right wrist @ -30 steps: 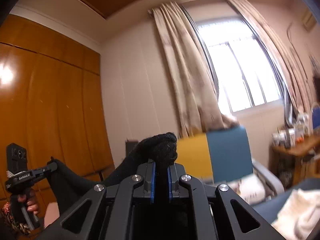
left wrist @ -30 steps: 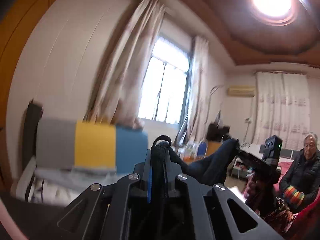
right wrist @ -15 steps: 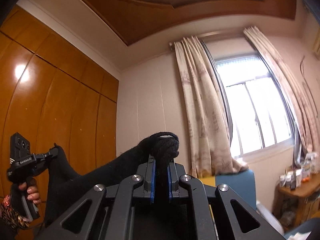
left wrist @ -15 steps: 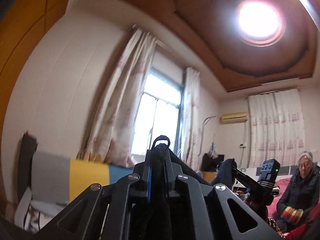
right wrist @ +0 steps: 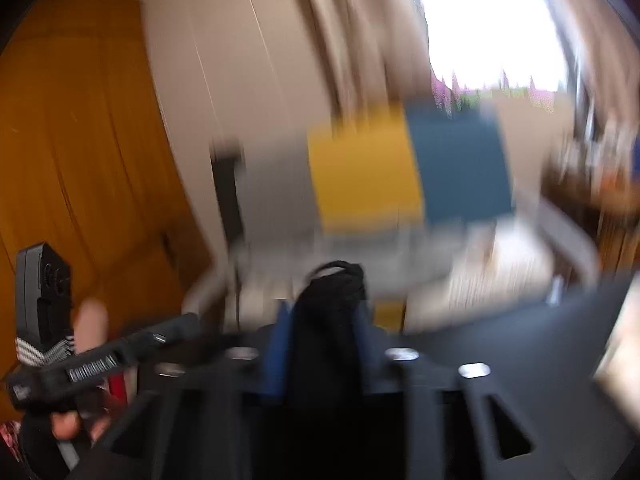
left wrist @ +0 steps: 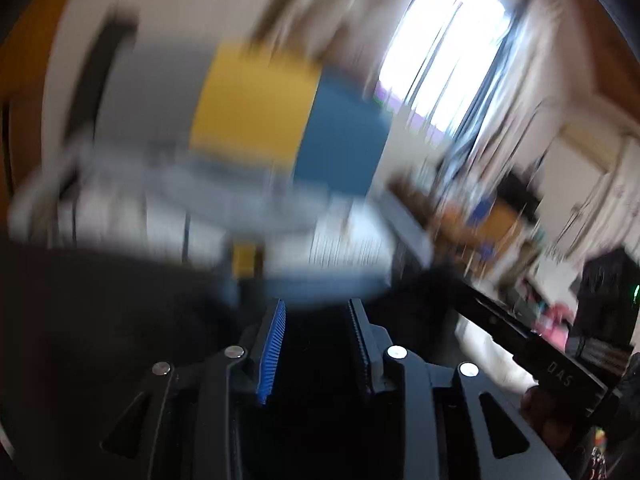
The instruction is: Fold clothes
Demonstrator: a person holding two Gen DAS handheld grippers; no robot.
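Since the earlier frames you have swung both grippers down from the ceiling and curtains toward the dark surface point(left wrist: 100, 300) below, and both pictures smear with the motion. Your left gripper point(left wrist: 316, 344) has just been opening: its ribbed pads now stand apart, the blue one point(left wrist: 272, 352) at eleven o'clock of the housing, and the black cloth it pinched a moment ago no longer sits between them — the gap looks dark, so whether any fabric lies deeper in it cannot be told. Your right gripper point(right wrist: 322, 344) has just been opening too, yet a bunch of the black garment point(right wrist: 336, 300) stands up between its pads at twelve o'clock; through the blur you cannot tell whether the pads press on it or merely flank it. In the right wrist view the left gripper's body shows at nine o'clock, with your hand point(right wrist: 76, 412) wrapped around its grip at eight o'clock. In the left wrist view the right gripper's arm crosses at four o'clock. Beyond both tools stands the block-coloured chair back point(right wrist: 408, 172) — grey, yellow and blue panels — at twelve o'clock, with the bright window point(left wrist: 448, 40) at one o'clock and the orange wooden wardrobe point(right wrist: 80, 160) at ten o'clock.
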